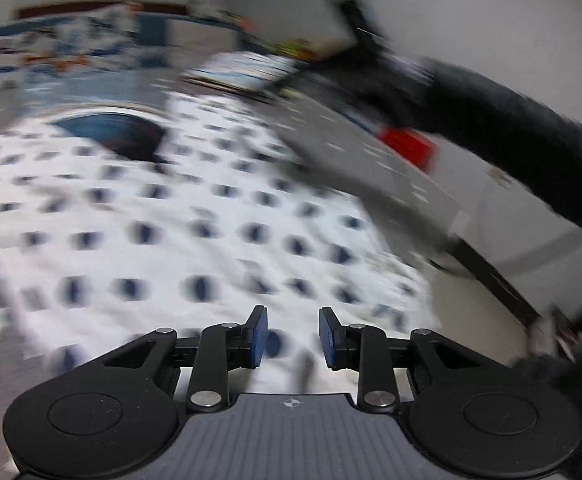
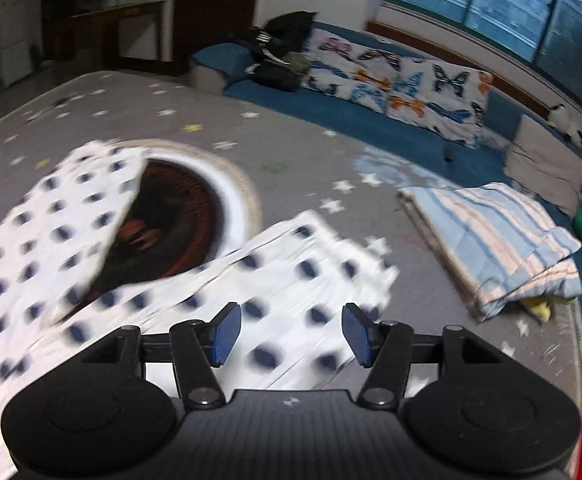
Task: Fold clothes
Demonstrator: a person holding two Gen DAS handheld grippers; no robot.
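No readable text, label, brand or number is showing in either wrist view. A small round cross-mark emblem is sitting on the ribbed body of the left gripper and of the right gripper, carrying no letters. Motion blur is smearing everything else.

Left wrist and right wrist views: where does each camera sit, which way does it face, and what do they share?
Left wrist: on the left gripper, angled down at the spotted garment; a dark sleeve crosses the upper right.
Right wrist: on the right gripper, angled down over the same garment toward a striped folded cloth and a window.
Shared: the garment, the grey starred bedcover, and open, empty jaws.
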